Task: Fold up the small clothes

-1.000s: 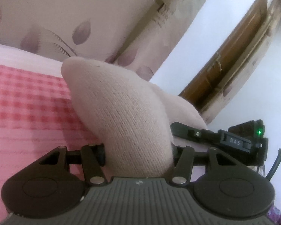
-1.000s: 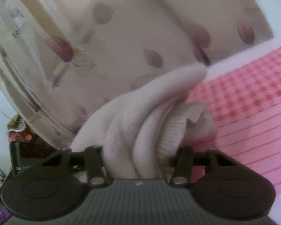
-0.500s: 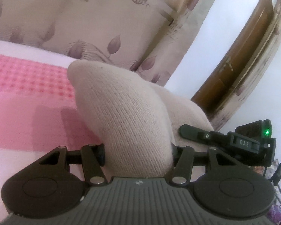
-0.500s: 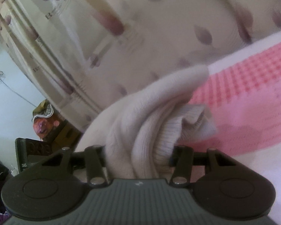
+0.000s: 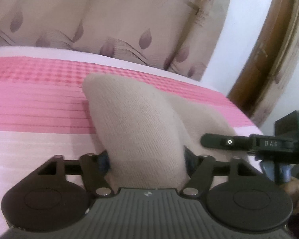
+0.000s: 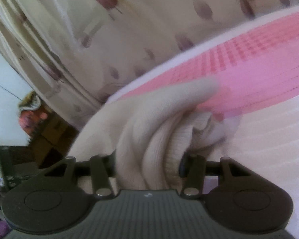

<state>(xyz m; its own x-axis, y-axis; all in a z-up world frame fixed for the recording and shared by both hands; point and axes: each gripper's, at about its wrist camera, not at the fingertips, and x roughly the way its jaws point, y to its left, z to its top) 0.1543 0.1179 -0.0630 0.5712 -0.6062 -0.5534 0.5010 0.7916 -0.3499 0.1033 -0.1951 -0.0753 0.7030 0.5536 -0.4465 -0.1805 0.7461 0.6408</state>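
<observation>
Lowered toward pink striped bedspread (image 5: 39, 107): beige knitted garment (image 5: 141, 139), clamped by left gripper (image 5: 146, 159) and right gripper (image 6: 147, 163), kept stretched for laying flat.

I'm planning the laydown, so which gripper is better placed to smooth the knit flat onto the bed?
Left, probably. The left gripper holds a smooth, single spread of the beige knit over the pink bedspread, whereas the right gripper clamps a bunched, pleated wad.

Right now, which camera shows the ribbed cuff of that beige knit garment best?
The right wrist view: the ribbed cuff bunches between the right gripper fingers. The left wrist view shows only smooth knit of the beige knit garment in the left gripper.
</observation>
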